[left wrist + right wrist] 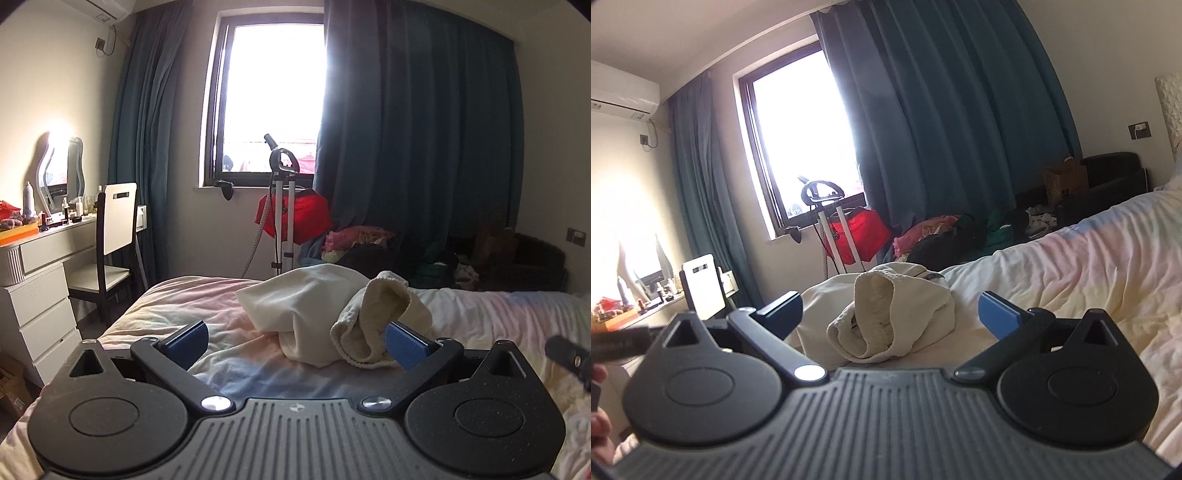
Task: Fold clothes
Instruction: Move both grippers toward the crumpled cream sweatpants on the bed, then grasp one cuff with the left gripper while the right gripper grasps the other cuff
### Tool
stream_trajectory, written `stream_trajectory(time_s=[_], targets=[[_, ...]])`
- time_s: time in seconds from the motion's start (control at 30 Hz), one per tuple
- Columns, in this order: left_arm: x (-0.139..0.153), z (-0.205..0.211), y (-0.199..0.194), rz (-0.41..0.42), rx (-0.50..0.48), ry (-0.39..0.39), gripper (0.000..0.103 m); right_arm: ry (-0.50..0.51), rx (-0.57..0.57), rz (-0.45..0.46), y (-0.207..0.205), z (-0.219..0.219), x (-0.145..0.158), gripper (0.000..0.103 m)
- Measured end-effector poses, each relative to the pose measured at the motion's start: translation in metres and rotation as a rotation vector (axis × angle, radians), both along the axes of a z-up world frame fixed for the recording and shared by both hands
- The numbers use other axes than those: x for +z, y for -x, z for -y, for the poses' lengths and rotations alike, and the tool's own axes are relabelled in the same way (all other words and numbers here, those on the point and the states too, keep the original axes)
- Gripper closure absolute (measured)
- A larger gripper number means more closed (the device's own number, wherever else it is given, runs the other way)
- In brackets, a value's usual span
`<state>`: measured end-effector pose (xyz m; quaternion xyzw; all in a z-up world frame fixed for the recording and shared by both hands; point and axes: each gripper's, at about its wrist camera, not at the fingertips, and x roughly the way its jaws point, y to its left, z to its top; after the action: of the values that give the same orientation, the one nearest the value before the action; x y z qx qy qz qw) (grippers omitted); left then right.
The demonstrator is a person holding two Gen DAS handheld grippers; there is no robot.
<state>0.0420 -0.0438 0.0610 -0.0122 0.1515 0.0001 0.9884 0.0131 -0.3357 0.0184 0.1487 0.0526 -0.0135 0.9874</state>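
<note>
Jaws on both my grippers are spread wide and empty. My left gripper (295, 341) nears the crumpled cream fleece garment (325, 314) on the pale wrinkled bedsheet (166, 306); my right gripper (892, 314) alone shows open bed rightward.

Light source: daylight through the window (275, 96), blown out to white in both views
Glare: second hot spot on the wall around the mirror (61, 173), washed out in the right wrist view
Room level: dim away from the glass; the curtains (413, 129) and the far corner by the dark sofa (517, 254) sit in shadow
Bed: the bedsheet (498, 314) evenly lit, soft creases, faint pink and blue cast
Distortion: strong fisheye bend, walls and curtains bow, dark vignette at the corners
Blur: dark object (569, 356) at the frame edge smeared; foreground gripper bodies soft and grainy
</note>
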Motion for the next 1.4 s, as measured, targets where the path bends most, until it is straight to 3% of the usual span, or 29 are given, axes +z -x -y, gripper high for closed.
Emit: stream_trajectory(time_s=[0.2, 0.33, 0.43, 0.57, 0.7, 0.87, 0.93, 1.0, 1.07, 1.23, 1.4], targets=[[0.003, -0.012, -0.033, -0.014, 0.024, 0.019, 0.0, -0.013, -0.02, -0.01, 0.0, 0.008, -0.003, 0.0], [-0.018, -0.036, -0.063, -0.08, 0.032, 0.114, 0.0, -0.064, -0.046, -0.048, -0.019, 0.013, -0.006, 0.0], [-0.036, -0.049, -0.093, -0.131, 0.028, 0.174, 0.0, -0.097, -0.053, -0.099, -0.05, 0.017, 0.01, 0.0], [-0.061, -0.047, -0.147, -0.135, -0.018, 0.192, 0.002, -0.123, -0.09, -0.082, -0.08, 0.026, 0.029, 0.0], [-0.086, -0.028, -0.212, -0.13, -0.072, 0.172, 0.008, -0.227, -0.087, -0.073, -0.103, 0.039, 0.001, 0.0], [-0.111, 0.01, -0.281, -0.108, -0.215, 0.169, 0.014, -0.271, -0.087, -0.197, -0.142, 0.039, -0.05, 0.0], [-0.125, 0.027, -0.305, -0.142, -0.242, 0.175, 0.025, -0.277, -0.089, -0.213, -0.155, 0.04, -0.06, 0.0], [-0.142, 0.038, -0.328, -0.211, -0.245, 0.228, 0.052, -0.253, -0.095, -0.208, -0.162, 0.042, -0.066, 0.0], [-0.154, 0.04, -0.34, -0.247, -0.213, 0.262, 0.063, -0.223, -0.139, -0.214, -0.167, 0.048, -0.074, 0.0], [-0.154, 0.033, -0.333, -0.188, -0.211, 0.312, 0.081, -0.204, -0.212, -0.258, -0.178, 0.062, -0.092, 0.0], [-0.111, 0.028, -0.281, -0.087, -0.258, 0.332, 0.087, -0.052, -0.209, -0.154, -0.164, 0.043, -0.077, 0.0]])
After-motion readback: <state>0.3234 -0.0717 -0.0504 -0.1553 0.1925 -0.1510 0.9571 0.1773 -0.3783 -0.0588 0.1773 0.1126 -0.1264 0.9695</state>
